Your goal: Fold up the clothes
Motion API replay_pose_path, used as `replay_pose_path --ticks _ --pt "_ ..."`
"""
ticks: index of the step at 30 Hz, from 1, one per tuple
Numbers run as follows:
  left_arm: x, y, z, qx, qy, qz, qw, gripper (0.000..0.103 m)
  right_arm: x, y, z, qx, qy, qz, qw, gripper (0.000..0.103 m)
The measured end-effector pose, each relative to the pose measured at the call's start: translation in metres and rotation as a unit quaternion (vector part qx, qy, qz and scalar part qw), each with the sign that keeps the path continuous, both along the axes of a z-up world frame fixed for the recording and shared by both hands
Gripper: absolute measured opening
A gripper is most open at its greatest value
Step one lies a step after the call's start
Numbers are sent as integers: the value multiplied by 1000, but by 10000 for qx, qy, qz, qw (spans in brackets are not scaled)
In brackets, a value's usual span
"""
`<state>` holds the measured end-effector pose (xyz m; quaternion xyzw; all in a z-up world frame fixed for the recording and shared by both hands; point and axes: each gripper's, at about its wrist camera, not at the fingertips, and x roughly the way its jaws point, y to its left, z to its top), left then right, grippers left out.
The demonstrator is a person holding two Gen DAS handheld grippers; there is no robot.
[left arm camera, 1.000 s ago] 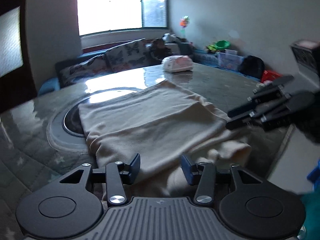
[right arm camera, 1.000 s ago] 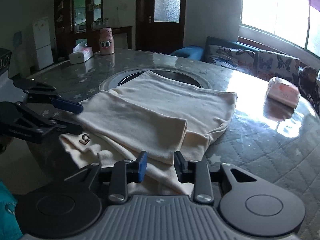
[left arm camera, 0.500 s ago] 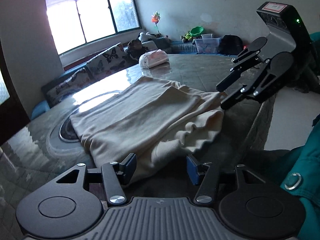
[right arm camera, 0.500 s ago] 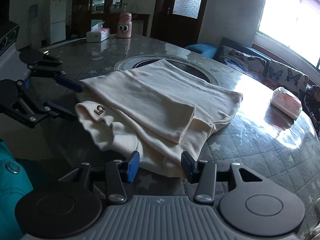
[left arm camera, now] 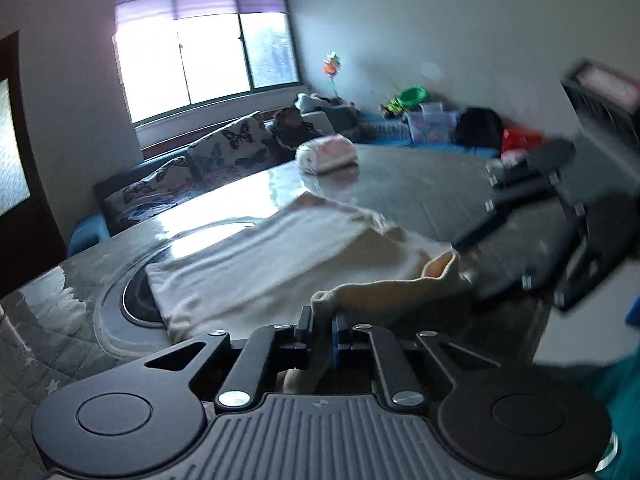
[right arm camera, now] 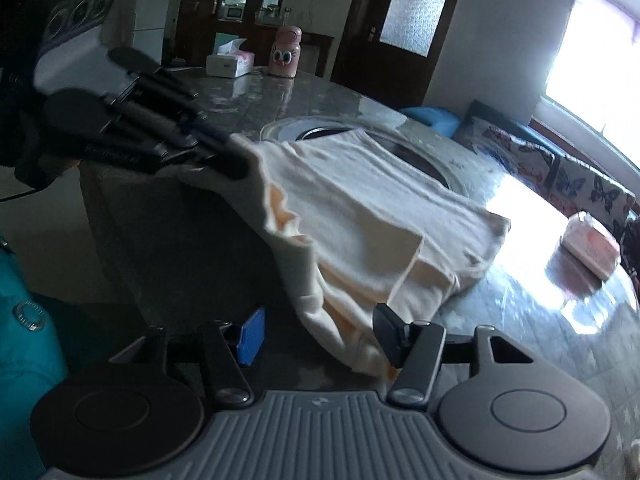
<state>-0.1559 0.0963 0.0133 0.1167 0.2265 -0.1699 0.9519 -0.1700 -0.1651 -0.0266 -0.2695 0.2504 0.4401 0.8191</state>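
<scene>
The left hand-held gripper is clamped on the near hem of the cream garment, its jaws pinched together with cloth bunched between them. The right hand-held gripper is a different story: jaws spread wide, the hanging corner of the garment lying in the gap, nothing gripped yet as far as its own view shows. In the left view that gripper is blurred, and I cannot tell from there whether it touches the fabric.

So the step in hand looks like picking up the near edge for the next fold. The garment lies partly folded on the bench, one panel already laid across the top, the near edge lifted clear and drooping over the rim. The next move, by my reading, calls for the right jaws to close on that dangling corner, then both hands to carry the edge away across the body, level, so the hem lands square.

The bench is round, glossy and quilt-patterned, with an inset ring under the far part of the cloth. A wrapped pack sits beyond; a tissue box and a pink bottle stand at the far side. Behind it all: a bright window, a butterfly-print sofa, dark doors.
</scene>
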Motion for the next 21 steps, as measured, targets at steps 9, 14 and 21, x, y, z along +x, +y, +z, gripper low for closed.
replay_pose_path --ticks 9,14,21 --pt "21 6 -1 -149 240 33 9996 15 37 24 -3 505 362 -33 9981 21" --pt "1 8 -6 187 178 45 9997 47 49 24 6 711 714 -95 9949 12" --pt "-7 6 -25 1083 34 109 9940 48 54 26 16 875 749 -143 9932 11"
